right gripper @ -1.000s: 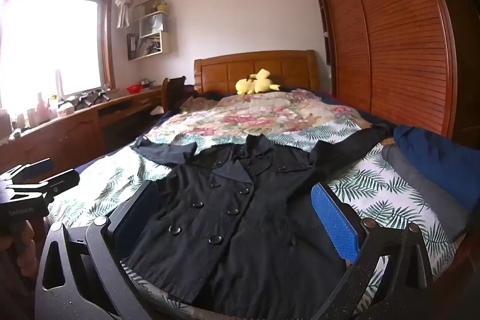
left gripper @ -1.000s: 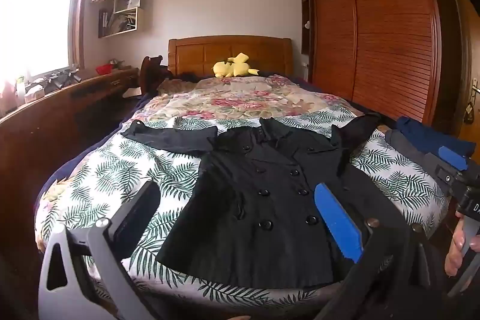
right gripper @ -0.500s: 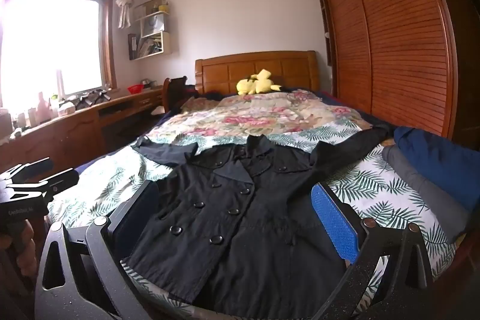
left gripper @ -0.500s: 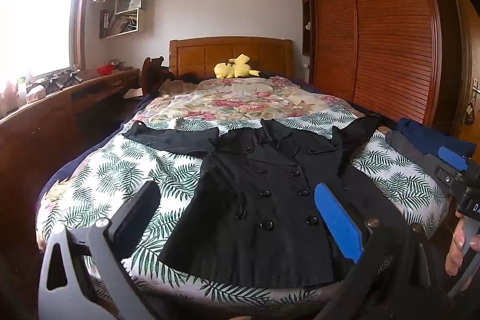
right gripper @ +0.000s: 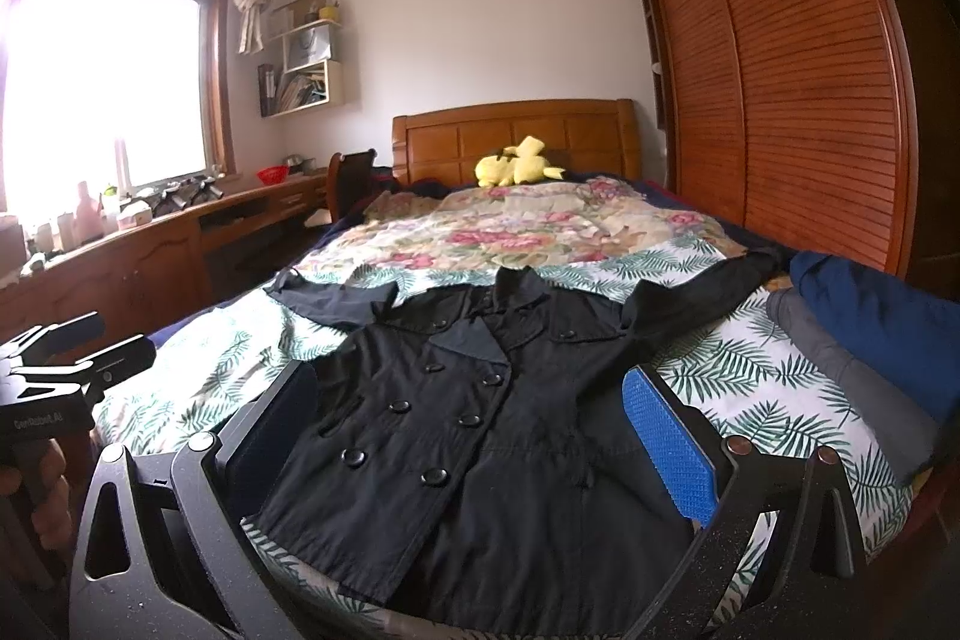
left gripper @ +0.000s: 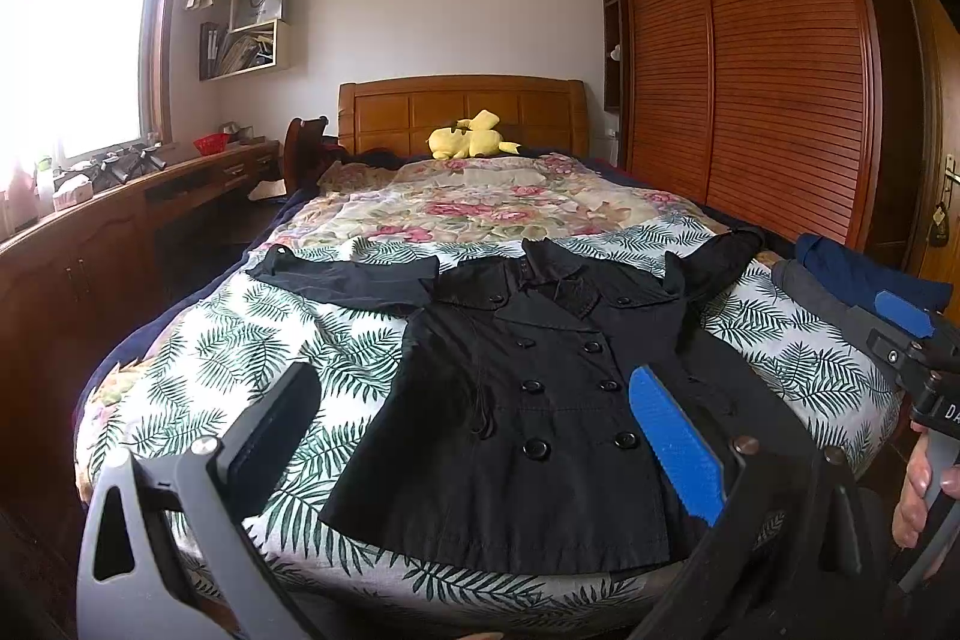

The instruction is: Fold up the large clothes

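A black double-breasted coat [left gripper: 540, 388] lies flat, front up, on the bed [left gripper: 252, 340] with both sleeves spread out to the sides; it also shows in the right wrist view [right gripper: 480, 430]. My left gripper [left gripper: 474, 412] is open and empty, held above the bed's foot near the coat's hem. My right gripper [right gripper: 468, 418] is open and empty, also held over the coat's lower half. The right gripper shows at the right edge of the left wrist view [left gripper: 912, 340], and the left gripper at the left edge of the right wrist view [right gripper: 66, 358].
Folded blue and grey clothes [right gripper: 870, 334] lie at the bed's right edge. A yellow plush toy [left gripper: 471, 142] sits by the headboard. A wooden desk [left gripper: 120, 220] runs along the left wall and a wardrobe [left gripper: 750, 70] along the right.
Both grippers have drifted back slightly from the coat; the view sits a little lower. The coat has not moved.
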Motion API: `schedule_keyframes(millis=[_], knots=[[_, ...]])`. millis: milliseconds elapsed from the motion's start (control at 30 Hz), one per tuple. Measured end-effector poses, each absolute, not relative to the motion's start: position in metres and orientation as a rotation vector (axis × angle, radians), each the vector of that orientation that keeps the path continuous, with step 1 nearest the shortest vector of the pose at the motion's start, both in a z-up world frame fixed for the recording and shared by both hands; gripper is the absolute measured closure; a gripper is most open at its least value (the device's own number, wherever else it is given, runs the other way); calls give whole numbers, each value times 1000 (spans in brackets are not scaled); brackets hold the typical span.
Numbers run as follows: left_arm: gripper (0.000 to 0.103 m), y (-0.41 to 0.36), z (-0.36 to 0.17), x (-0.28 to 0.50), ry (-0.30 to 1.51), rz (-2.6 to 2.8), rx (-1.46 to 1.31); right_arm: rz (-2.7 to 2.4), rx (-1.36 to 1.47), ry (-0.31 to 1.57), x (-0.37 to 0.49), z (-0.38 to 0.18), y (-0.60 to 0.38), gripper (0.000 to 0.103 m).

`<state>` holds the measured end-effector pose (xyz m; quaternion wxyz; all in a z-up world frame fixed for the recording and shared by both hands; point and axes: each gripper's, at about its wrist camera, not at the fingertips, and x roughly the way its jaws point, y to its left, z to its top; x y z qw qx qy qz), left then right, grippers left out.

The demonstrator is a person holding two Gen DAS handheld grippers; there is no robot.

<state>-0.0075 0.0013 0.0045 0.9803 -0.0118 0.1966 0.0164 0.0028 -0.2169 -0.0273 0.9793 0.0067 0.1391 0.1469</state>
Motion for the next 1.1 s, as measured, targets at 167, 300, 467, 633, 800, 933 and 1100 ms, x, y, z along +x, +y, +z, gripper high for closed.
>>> schedule_keyframes(millis=[167,300,467,633,800,933,1100], knots=[[0,1,4,-8,394,33,-23,296,13,281,3,-28,-216,0],[0,-3,6,-11,389,31,-19,296,13,281,3,-28,-216,0],[0,-5,7,-13,383,28,-14,296,14,282,3,-28,-216,0],[0,-4,6,-14,382,26,-17,296,12,279,1,-29,-215,0],[0,-4,7,-14,383,26,-18,295,13,281,1,-29,-215,0],[0,-3,6,-14,382,25,-18,295,11,280,1,-29,-215,0],[0,-4,6,-15,383,25,-19,296,13,281,1,-29,-216,0]])
